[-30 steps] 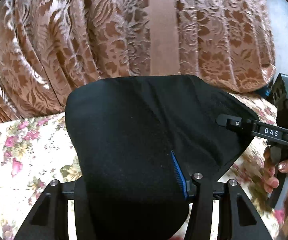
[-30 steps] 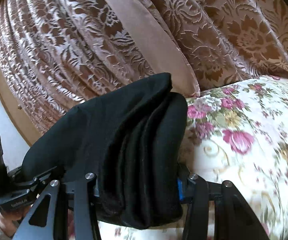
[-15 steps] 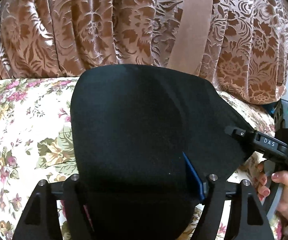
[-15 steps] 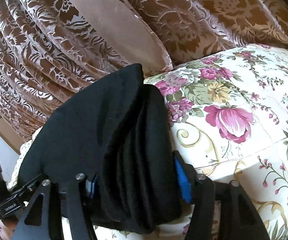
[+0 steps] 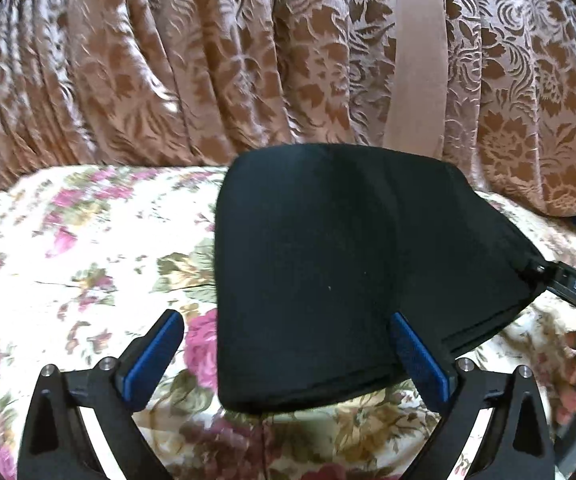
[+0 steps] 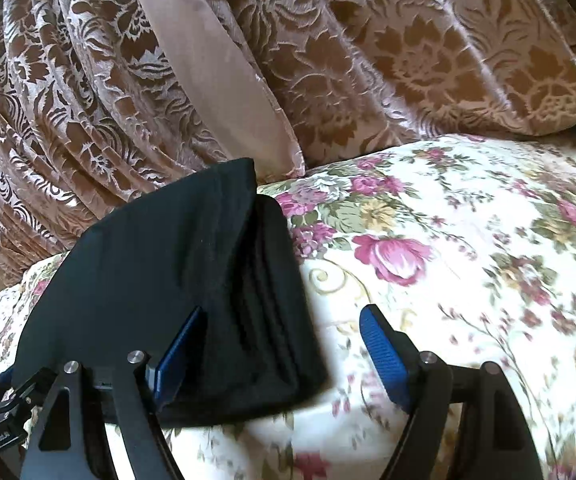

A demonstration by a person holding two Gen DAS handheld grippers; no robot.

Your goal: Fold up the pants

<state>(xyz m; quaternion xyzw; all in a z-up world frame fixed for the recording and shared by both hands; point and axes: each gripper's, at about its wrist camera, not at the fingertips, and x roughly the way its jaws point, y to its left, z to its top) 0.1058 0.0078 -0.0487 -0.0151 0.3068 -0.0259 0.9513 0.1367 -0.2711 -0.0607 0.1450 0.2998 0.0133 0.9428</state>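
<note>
**Left wrist view: both grippers let go of the folded pants**

Closest in, the left gripper stands spread, its jaws having just opened; the folded black fabric pants lie between its blue pads, the right-hand pad against the cloth but not pinching it. In the right wrist view, the right gripper is likewise spread, jaws just opened, with the pants' stacked edge beside its left pad. The bundle rests on the rose-patterned floral bedspread.

To finish cleanly, I would draw both grippers straight back so no pad drags a layer loose.

Beyond hangs the brown floral damask curtain. Motion blur softens the bedspread; the pants' underside and the inside of the fold are hidden.
</note>
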